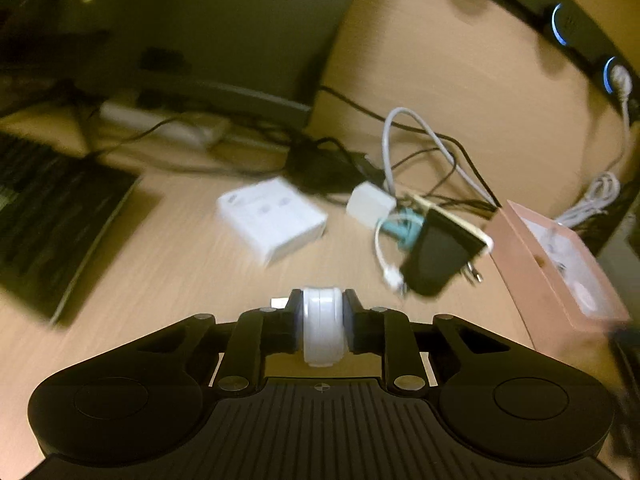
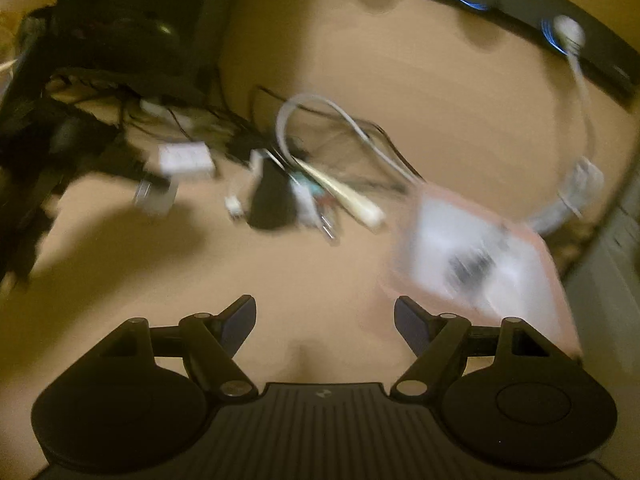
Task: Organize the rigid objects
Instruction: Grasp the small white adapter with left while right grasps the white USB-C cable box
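My left gripper [image 1: 322, 300] is shut on a round white disc-shaped object [image 1: 322, 328], held above the wooden desk [image 1: 168, 280]. Ahead lie a white box-shaped charger [image 1: 272, 220], a small white adapter [image 1: 370, 204] and a black plug adapter [image 1: 440, 256] among cables. A pink box [image 1: 560, 268] stands at the right. My right gripper [image 2: 325, 316] is open and empty above the desk, with the pink box [image 2: 472, 256] just ahead to its right. The black adapter [image 2: 270, 200] and white charger [image 2: 184, 158] lie further ahead. Both views are blurred.
A black keyboard [image 1: 52, 216] lies at the left. A black power strip with blue-lit sockets [image 1: 560, 24] runs along the back right, with a white plug and cable [image 2: 568, 36] in it. Tangled grey and black cables [image 1: 424, 148] lie behind the adapters. A monitor base [image 1: 224, 96] stands behind.
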`<state>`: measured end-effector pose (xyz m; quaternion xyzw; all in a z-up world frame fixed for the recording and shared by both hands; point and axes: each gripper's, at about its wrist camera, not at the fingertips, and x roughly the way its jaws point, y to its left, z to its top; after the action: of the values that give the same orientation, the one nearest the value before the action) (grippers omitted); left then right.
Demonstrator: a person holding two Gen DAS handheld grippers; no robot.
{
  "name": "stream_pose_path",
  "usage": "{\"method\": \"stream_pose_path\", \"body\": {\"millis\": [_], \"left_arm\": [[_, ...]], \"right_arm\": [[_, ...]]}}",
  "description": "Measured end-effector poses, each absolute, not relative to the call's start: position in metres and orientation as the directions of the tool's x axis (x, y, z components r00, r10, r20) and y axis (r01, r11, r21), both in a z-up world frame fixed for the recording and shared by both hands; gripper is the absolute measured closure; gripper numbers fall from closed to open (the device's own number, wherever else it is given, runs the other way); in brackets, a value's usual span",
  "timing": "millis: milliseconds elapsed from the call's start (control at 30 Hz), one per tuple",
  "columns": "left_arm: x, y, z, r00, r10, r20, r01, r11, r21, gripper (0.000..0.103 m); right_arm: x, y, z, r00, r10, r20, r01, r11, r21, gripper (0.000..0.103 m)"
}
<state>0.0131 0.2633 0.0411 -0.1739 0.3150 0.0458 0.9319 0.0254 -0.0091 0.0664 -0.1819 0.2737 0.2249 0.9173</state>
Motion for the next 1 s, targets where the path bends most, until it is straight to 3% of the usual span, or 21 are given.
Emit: {"method": "stream_pose_path", "body": {"millis": [167, 333, 533, 667, 733, 767, 1000], "left_arm": [[-0.042, 0.285, 0.044, 0.788, -0.036, -0.614, -0.227, 0.911, -0.345, 0.079], [-0.081, 0.307, 0.048, 0.781, -0.074, -0.620, -0.241, 0.880, -0.409, 0.080], [-0.115, 0.318, 0.053, 0.778, -0.129, -0.615, -0.204, 0.874, -0.441, 0.080], [-0.125, 0.320, 0.055, 0.772, -0.158, -0.616, -0.191, 0.866, -0.463, 0.080], [-0.122, 0.316, 0.055, 0.763, -0.196, -0.615, -0.153, 0.871, -0.467, 0.080], [-0.119, 0.313, 0.054, 0.756, -0.215, -0.618, -0.132, 0.875, -0.466, 0.080], [-0.076, 0.266, 0.043, 0.649, -0.417, -0.636, 0.060, 0.862, -0.504, 0.080]], "right_arm": [[0.062, 0.063, 0.080, 0.675, 0.454, -0.582, -0.625, 0.771, -0.123, 0.026], [0.100, 0.164, 0.064, 0.558, 0.568, -0.606, -0.775, 0.618, -0.134, 0.023], [0.157, 0.240, 0.032, 0.584, 0.497, -0.642, -0.773, 0.582, -0.252, 0.023], [0.185, 0.247, 0.021, 0.532, 0.480, -0.698, -0.767, 0.622, -0.157, 0.022], [0.186, 0.237, 0.024, 0.478, 0.503, -0.720, -0.770, 0.634, -0.069, 0.034], [0.182, 0.234, 0.024, 0.468, 0.511, -0.721, -0.772, 0.634, -0.051, 0.034], [0.087, 0.155, 0.060, 0.455, 0.579, -0.677, -0.819, 0.570, -0.063, 0.034]]}}
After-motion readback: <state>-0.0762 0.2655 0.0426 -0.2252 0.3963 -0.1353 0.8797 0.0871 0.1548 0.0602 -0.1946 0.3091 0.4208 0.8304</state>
